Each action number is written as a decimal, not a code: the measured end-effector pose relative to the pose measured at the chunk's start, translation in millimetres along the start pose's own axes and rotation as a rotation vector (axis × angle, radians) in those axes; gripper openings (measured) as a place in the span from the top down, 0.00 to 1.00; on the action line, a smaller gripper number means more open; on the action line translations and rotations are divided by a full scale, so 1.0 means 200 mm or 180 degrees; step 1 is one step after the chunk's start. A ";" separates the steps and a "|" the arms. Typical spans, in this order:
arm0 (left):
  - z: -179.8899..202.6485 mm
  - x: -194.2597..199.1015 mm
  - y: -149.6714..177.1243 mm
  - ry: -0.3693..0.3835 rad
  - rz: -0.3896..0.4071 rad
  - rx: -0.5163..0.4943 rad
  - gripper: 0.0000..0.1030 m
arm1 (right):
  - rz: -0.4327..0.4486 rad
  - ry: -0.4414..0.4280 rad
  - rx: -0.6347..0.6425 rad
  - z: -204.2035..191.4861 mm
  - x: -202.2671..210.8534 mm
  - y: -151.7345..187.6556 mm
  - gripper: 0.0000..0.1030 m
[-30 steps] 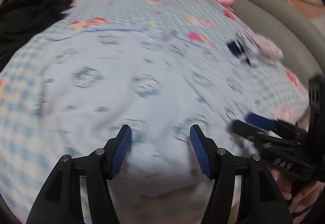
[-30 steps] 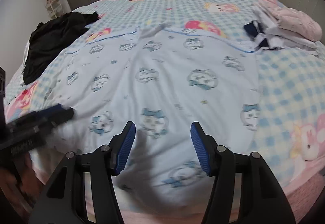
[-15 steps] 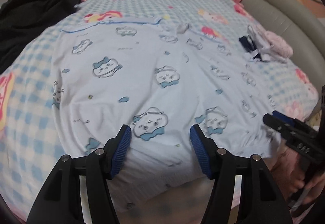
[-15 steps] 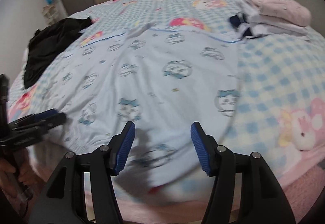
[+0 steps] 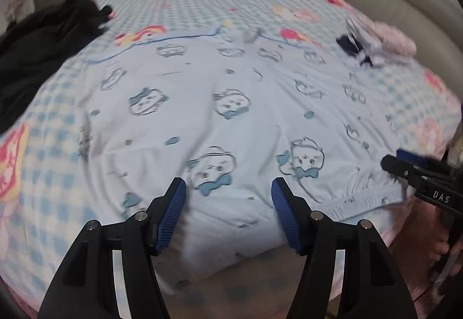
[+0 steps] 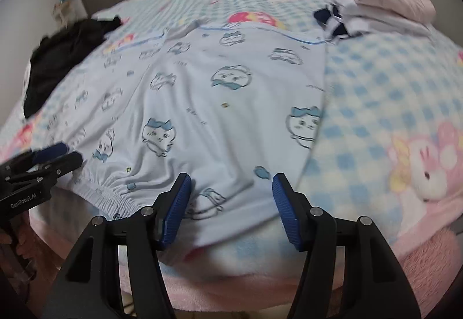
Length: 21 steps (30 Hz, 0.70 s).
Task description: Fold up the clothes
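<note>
Black clothes [image 5: 43, 58] lie bunched at the left side of the bed [image 5: 43, 188], likely waiting for their turn. Next comes the pale blue garment [image 5: 231, 116] with little cat faces, spread flat across the middle of the bed, its stretchy band hanging at the near edge; flat like this, it is ready to fold. Over that near edge sits the left hand-held gripper [image 5: 228, 203], wide open and holding nothing. Further right, the right hand-held gripper [image 6: 231, 197] is also wide open and empty, near the garment's right corner, so I think each will pinch an end of the band. At the far right, folded clothes [image 6: 390, 6] sit in a stack. No box or basket shows.
</note>
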<state>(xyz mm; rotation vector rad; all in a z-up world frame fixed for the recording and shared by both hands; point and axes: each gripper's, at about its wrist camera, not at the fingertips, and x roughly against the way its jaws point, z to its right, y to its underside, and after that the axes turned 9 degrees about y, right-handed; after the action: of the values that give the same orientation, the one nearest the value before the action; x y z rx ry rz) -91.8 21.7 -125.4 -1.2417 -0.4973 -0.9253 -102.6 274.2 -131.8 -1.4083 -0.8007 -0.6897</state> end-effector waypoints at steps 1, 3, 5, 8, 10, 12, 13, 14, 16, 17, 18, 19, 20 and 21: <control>-0.03 0.01 0.00 0.0081 0.0021 0.0107 0.38 | 0.0037 -0.0040 -0.0054 0.00 0.02 0.00 0.42; -0.04 0.01 -0.01 0.0213 0.0029 0.0211 0.38 | 0.0131 -0.0173 -0.0078 -0.03 0.06 -0.02 0.42; -0.02 -0.02 0.00 0.0189 -0.0014 0.0175 0.38 | 0.0182 -0.0251 -0.0022 -0.08 0.08 -0.03 0.41; 0.02 -0.05 0.01 -0.0013 -0.0152 0.0013 0.38 | 0.0066 -0.0075 0.0242 -0.17 0.03 -0.01 0.38; -0.01 -0.02 0.02 -0.0037 -0.0157 0.0040 0.38 | 0.0001 0.0068 0.0328 -0.17 0.01 0.01 0.38; -0.05 0.03 0.02 -0.0050 -0.0131 0.0098 0.38 | -0.0022 0.0158 0.0323 -0.13 0.00 0.03 0.38; -0.08 0.06 0.02 -0.0052 -0.0101 0.0141 0.38 | -0.0014 0.0143 0.0253 -0.09 0.01 0.03 0.38; -0.11 0.09 0.02 -0.0047 -0.0061 0.0190 0.38 | 0.0002 0.0138 0.0186 -0.06 0.03 0.03 0.38; -0.16 0.15 0.03 0.0031 0.0030 0.0302 0.38 | 0.0088 0.0182 0.0065 0.01 0.07 0.02 0.37; -0.18 0.17 0.03 0.0127 0.0074 0.0387 0.38 | 0.0137 0.0164 0.0021 0.03 0.09 0.02 0.37; -0.19 0.16 0.03 0.0129 0.0053 0.0424 0.38 | 0.0163 0.0087 0.0004 0.04 0.10 0.03 0.37; -0.20 0.15 0.03 0.0122 0.0027 0.0456 0.38 | 0.0129 0.0029 0.0027 0.03 0.10 0.03 0.37; -0.20 0.14 0.04 -0.0008 -0.0041 0.0424 0.38 | 0.0052 0.0084 0.0079 0.02 0.08 0.04 0.37; -0.19 0.12 0.04 -0.0134 -0.0101 0.0356 0.38 | -0.0024 0.0140 0.0131 0.00 0.05 0.05 0.37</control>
<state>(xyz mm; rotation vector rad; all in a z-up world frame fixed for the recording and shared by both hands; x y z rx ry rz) -76.5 -22.5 -122.5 -1.1567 -0.5957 -0.8875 -89.2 275.7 -128.5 -1.3493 -0.7819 -0.7040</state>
